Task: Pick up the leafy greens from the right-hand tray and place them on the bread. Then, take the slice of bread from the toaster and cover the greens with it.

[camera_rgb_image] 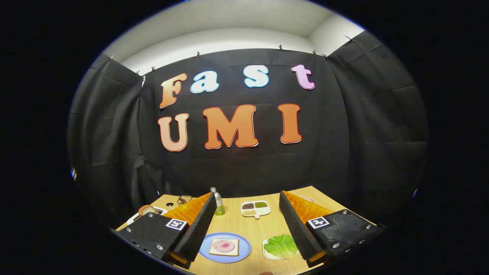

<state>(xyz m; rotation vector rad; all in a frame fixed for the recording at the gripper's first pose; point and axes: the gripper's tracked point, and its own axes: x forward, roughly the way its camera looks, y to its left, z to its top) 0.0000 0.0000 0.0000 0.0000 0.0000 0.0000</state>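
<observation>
My gripper (246,198) is open, held above the wooden table with its two fingers spread wide and nothing between them. Below and between the fingers lies a blue plate (244,250) with a slice of bread (224,246) topped by a pink round of meat. To its right, close to the right finger, a small white tray (267,254) holds the leafy greens (281,245); the right finger hides part of them. Behind the left finger, at the table's far left, a toaster (184,199) shows only partly.
A small bottle with a green label (218,201) stands beyond the left finger. A white divided dish of seeds and grains (255,208) sits mid-table. A white plate with bread rolls (147,210) lies far left. Another white dish (308,199) peeks out behind the right finger.
</observation>
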